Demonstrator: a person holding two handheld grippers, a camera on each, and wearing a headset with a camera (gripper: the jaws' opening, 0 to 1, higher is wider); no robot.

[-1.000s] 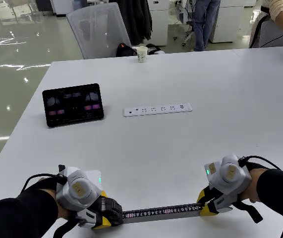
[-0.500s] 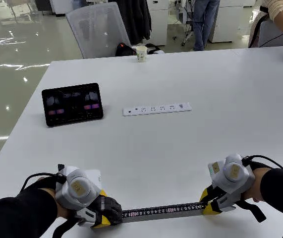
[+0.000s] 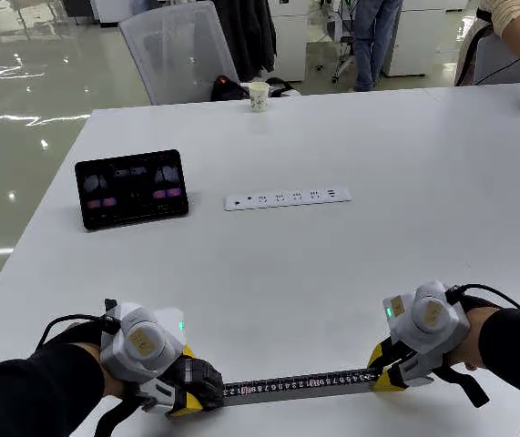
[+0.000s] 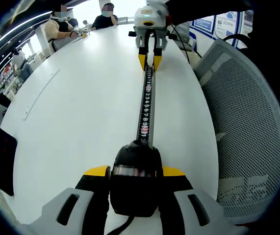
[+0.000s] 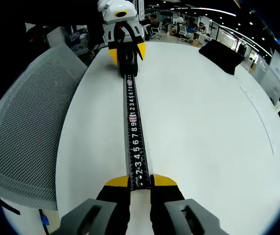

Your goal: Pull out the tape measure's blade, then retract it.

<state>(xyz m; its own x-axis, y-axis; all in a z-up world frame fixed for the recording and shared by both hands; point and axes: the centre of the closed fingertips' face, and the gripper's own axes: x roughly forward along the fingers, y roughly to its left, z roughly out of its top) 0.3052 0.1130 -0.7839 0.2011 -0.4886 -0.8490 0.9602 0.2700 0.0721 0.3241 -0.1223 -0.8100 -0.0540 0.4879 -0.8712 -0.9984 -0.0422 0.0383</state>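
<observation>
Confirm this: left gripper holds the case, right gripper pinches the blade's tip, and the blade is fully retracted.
Not retracted: the head view shows the blade pulled out, running from the case in the left gripper to the right gripper. The rest holds.

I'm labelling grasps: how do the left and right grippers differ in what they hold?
The left gripper is shut on the tape measure's black case; the right gripper is shut on the blade at its end. The left gripper's jaws stand wide around the case; the right gripper's stand narrow. Both have yellow-tipped jaws and face each other along the blade.
</observation>
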